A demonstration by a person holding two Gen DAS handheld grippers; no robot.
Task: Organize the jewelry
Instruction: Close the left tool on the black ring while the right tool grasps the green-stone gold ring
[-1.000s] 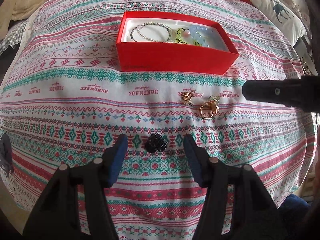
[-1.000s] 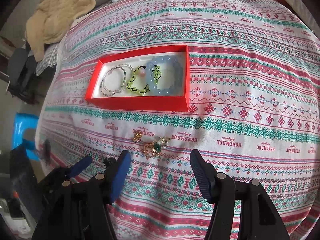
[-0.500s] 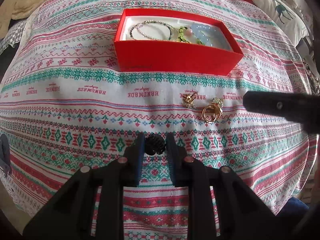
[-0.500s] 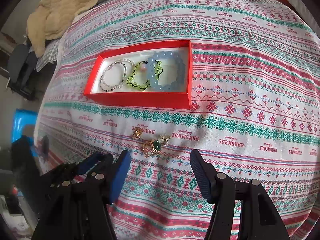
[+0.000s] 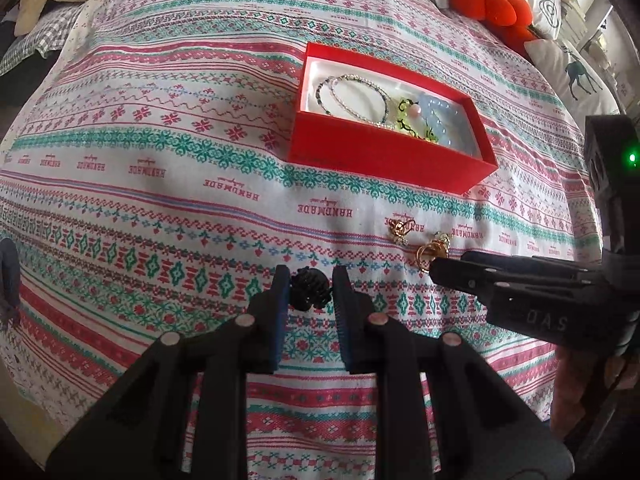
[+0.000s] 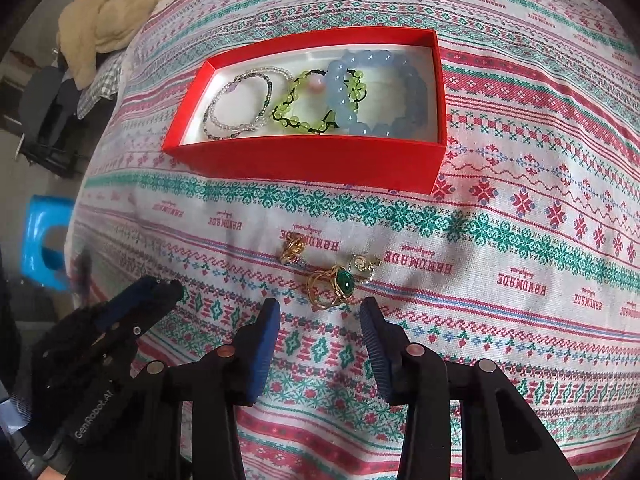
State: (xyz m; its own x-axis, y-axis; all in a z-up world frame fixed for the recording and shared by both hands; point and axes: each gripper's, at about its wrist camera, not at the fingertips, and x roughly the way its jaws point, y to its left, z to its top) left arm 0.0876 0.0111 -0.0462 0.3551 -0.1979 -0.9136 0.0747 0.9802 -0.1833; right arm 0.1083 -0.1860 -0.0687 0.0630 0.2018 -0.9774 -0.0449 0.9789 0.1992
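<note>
Patterned bedspread (image 5: pixel 160 168) lay under everything. Your left gripper (image 5: pixel 308 292) pinched the black piece (image 5: pixel 307 293), bound for the red box (image 5: pixel 384 156) at 1 o'clock; right gripper (image 6: pixel 318 320) was spread w/ the green-stone ring (image 6: pixel 334 285) at 12, prob. lined up next.

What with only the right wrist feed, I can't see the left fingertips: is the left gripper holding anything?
Observer: Yes. In the left wrist view the left gripper is shut on a small black ornament, over the patterned cloth.
Operator: Is my right unit powered?
Observer: A green light shows on the body of the right gripper, seen from the left.
Operator: Anything beyond the red box?
Observer: An orange plush toy lies past it.
</note>
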